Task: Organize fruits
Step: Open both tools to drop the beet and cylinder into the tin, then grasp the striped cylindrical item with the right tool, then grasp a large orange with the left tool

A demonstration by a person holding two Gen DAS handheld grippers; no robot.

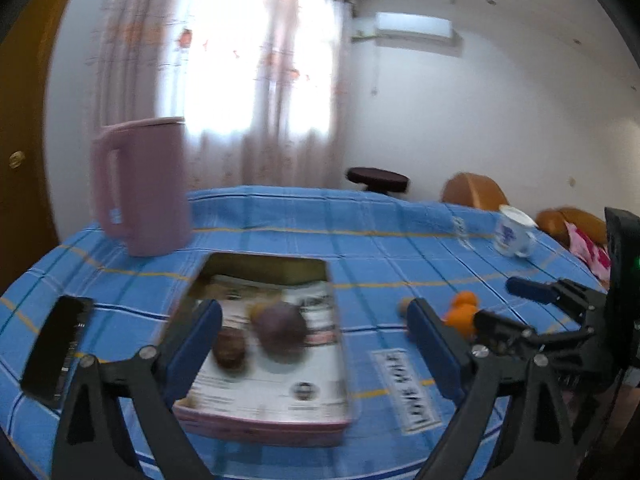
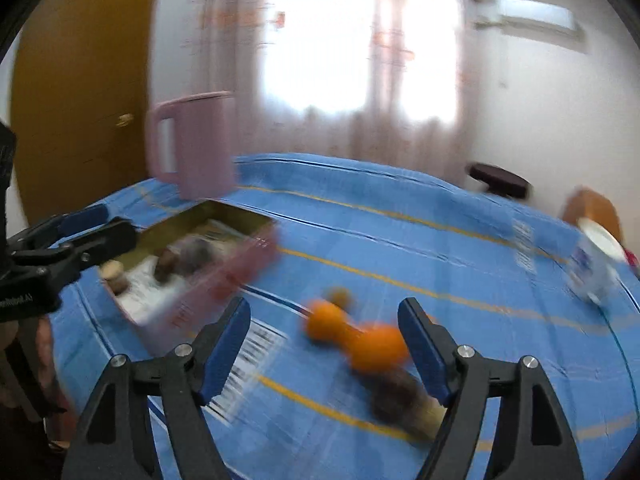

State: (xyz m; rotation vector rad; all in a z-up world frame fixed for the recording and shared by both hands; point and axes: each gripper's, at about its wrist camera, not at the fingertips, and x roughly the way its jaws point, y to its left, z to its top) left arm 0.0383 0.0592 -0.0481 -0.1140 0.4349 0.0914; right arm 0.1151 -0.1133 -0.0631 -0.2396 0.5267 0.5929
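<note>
Left wrist view looks over a desk under a blue checked cloth (image 1: 280, 220). The left gripper (image 1: 316, 352) hangs with its jaws spread wide and nothing pressed between the blue pads. Between them lies a shallow rectangular pink-walled tray (image 1: 264, 424) lined with printed paper. On that paper rest a large dark purple round fruit (image 1: 280, 330) and, just to its left, a smaller brown round fruit (image 1: 228, 350). A tall pink plastic jug with a handle (image 1: 140, 188) stands far left behind the tray. A black phone-like slab (image 1: 54, 350) lies near left. A white paper label with dark lettering (image 1: 406, 390) lies on the cloth right of the tray. At the far right stands a white cup with a blue pattern (image 1: 512, 234).

Right wrist view is blurred. The right gripper (image 2: 324, 352) has its jaws partly spread, gripping nothing. Two orange round fruits (image 2: 352, 332) lie on the cloth between the pads, the nearer one close to the right pad, though I cannot tell whether it touches. A dark brownish fruit (image 2: 394, 396) sits nearer still, and a small tan one (image 2: 340, 296) lies just beyond the oranges. The tray is well apart to the left.
</note>
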